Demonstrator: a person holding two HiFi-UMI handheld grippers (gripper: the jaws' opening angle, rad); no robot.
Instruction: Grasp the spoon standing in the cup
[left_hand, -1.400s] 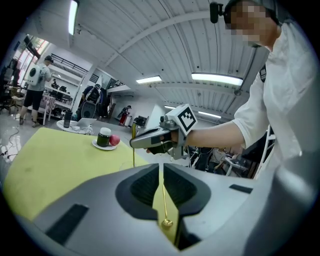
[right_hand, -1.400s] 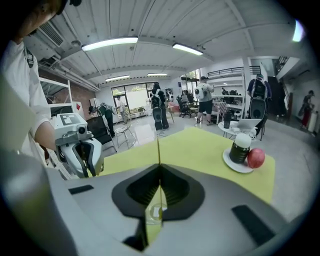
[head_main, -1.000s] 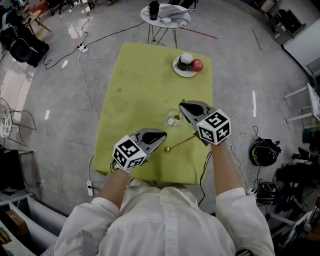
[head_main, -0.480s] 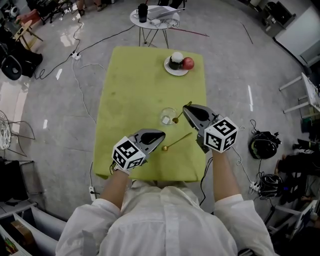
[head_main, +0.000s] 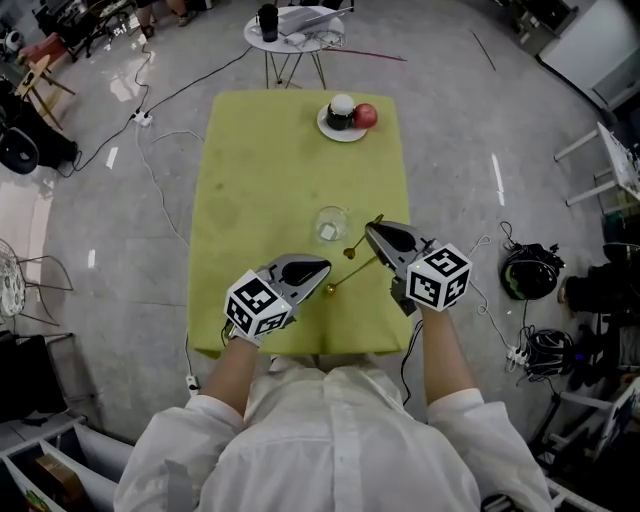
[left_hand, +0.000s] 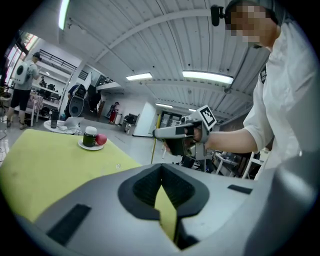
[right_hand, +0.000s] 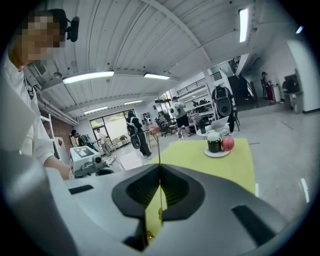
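Note:
My right gripper (head_main: 371, 231) is shut on the handle of a thin gold spoon (head_main: 351, 251), which hangs slanted beside the clear glass cup (head_main: 331, 222), to its right and outside it. In the right gripper view the spoon's handle (right_hand: 159, 150) runs straight up between the closed jaws of the right gripper (right_hand: 159, 182). A small white lump lies in the cup. My left gripper (head_main: 324, 268) is shut and empty, hovering near the table's front. In the left gripper view its jaws meet with only tablecloth below the left gripper (left_hand: 161, 175).
A second gold spoon (head_main: 352, 277) lies flat on the green table (head_main: 250, 200) between the grippers. At the far end a plate (head_main: 342, 128) carries a dark jar and a red apple. A round side table (head_main: 290, 25) stands beyond; cables trail on the floor.
The right gripper has drawn back toward me and to the right, taking the spoon out of the cup. The left gripper has hardly moved.

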